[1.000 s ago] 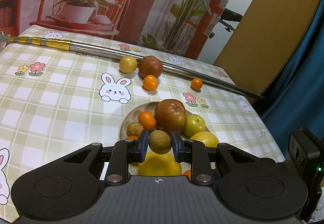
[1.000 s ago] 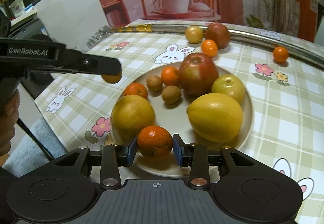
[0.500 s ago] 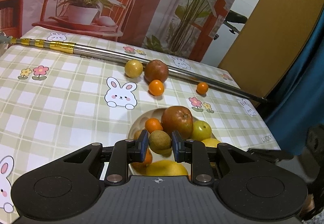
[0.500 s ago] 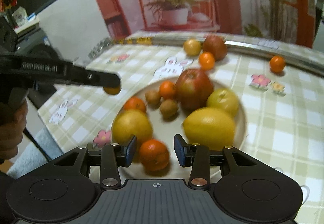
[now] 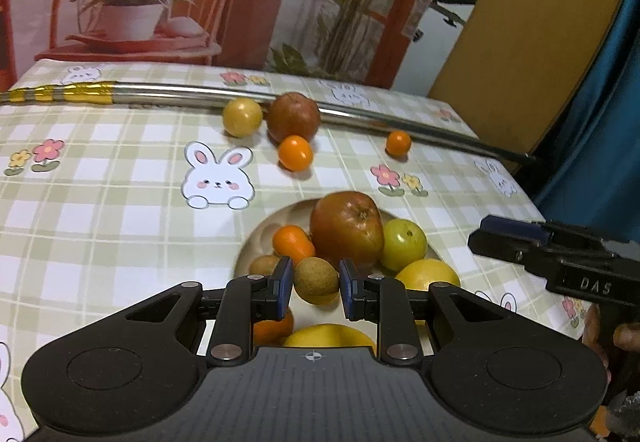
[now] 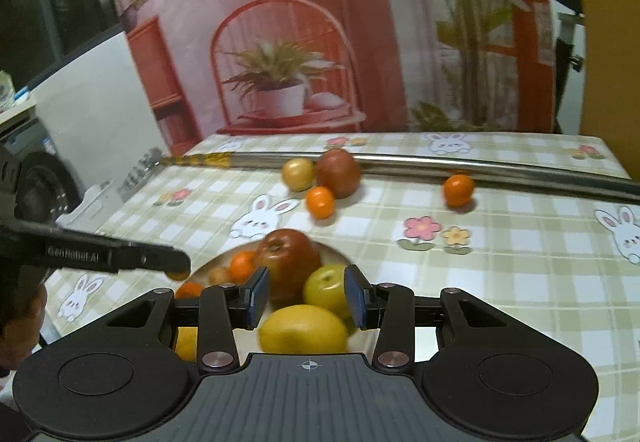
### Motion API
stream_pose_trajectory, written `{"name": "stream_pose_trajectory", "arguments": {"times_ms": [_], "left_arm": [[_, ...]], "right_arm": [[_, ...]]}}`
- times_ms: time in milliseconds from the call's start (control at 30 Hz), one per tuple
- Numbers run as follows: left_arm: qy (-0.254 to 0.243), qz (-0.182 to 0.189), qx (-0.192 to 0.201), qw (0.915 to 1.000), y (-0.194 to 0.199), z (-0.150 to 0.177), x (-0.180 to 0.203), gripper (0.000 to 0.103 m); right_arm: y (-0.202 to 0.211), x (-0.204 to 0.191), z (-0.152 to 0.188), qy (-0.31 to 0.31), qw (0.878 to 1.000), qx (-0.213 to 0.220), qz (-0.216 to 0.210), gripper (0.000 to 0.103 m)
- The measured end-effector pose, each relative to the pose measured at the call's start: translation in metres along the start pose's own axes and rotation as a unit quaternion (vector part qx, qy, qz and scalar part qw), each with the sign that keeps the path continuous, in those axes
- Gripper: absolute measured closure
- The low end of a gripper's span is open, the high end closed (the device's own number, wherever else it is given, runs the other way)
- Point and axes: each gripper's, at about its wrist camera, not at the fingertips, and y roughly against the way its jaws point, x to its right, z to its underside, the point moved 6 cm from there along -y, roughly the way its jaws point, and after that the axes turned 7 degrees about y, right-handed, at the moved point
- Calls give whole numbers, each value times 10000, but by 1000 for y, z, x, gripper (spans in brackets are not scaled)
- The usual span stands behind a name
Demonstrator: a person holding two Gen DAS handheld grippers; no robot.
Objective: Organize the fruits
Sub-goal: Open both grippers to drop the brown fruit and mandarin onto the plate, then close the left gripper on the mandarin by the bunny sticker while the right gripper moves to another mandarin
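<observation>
My left gripper (image 5: 313,285) is shut on a small brown round fruit (image 5: 316,280) and holds it above the beige plate (image 5: 260,238). The plate carries a red apple (image 5: 346,228), a green-yellow fruit (image 5: 403,244), a mandarin (image 5: 292,240), a brown fruit (image 5: 264,265) and lemons (image 5: 426,274). My right gripper (image 6: 306,296) is open and empty above the plate's near side, over a lemon (image 6: 303,328). The left gripper shows as a dark bar (image 6: 100,254) in the right wrist view.
Loose fruit lies on the checked tablecloth: a yellow fruit (image 5: 242,117), a dark red apple (image 5: 293,116), and two mandarins (image 5: 295,153) (image 5: 398,142). A metal pole (image 5: 168,89) crosses the far side. The table edge is at the right.
My right gripper let go of the mandarin on the plate, opened wide and lifted back. My left gripper kept its brown fruit and shifted slightly over the plate.
</observation>
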Motion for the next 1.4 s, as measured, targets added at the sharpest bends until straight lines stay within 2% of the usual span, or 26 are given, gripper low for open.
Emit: {"name": "stream_pose_trajectory", "arguments": {"times_ms": [133,400,600,833,1200,1400], "left_arm": [[-119,106,-62,9999,-3,0,10,77],[-598,548,-185,9965,-14,0,52,77],[-837,934,-719,9895,-29,24,76,76],[-841,940,-797,9888,-29,32,76,77],[-733,904,-799,9900,-31,26,73,77],[-651,845,-461,9932,-19,10,66,76]], "right_arm": [[1,12,2,-85,9999,35,127,64],[4,32,4,-268,9988,111,400,64],[7,43,7,-395,9977,127,527,64],[8,48,8,-473,9972,155,552,64],[8,43,10,-453,9976,147,497,64],[9,43,10,-463,9975,153,503,64]]}}
